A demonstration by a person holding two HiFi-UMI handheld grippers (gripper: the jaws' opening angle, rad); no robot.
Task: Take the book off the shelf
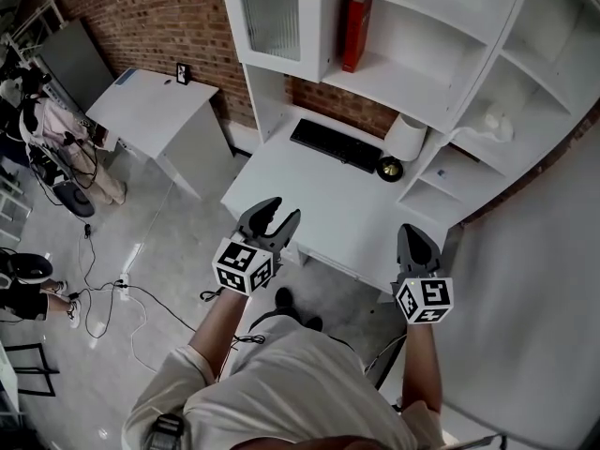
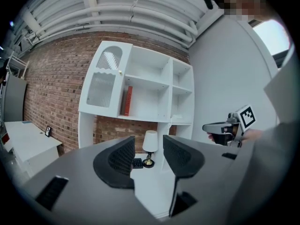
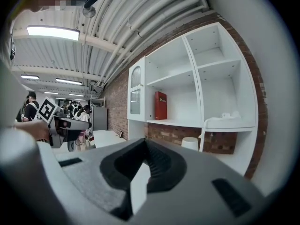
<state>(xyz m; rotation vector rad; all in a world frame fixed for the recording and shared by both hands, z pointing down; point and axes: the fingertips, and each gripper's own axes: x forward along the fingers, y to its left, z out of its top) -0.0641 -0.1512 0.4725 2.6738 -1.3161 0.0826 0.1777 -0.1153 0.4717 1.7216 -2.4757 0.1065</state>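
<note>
A red book stands upright on the middle shelf of the white shelf unit, beside the glass-door cabinet. It also shows in the left gripper view as the book and in the right gripper view as the book. Both grippers hover over the near edge of the desk, well short of the shelf. My left gripper is open with nothing between its fingers. My right gripper is shut and empty, its pads meeting at the tips.
On the desk lie a black keyboard and a small lamp with a white shade. A white object sits on a right-hand shelf. A white side table stands to the left, with cables on the floor and people beyond.
</note>
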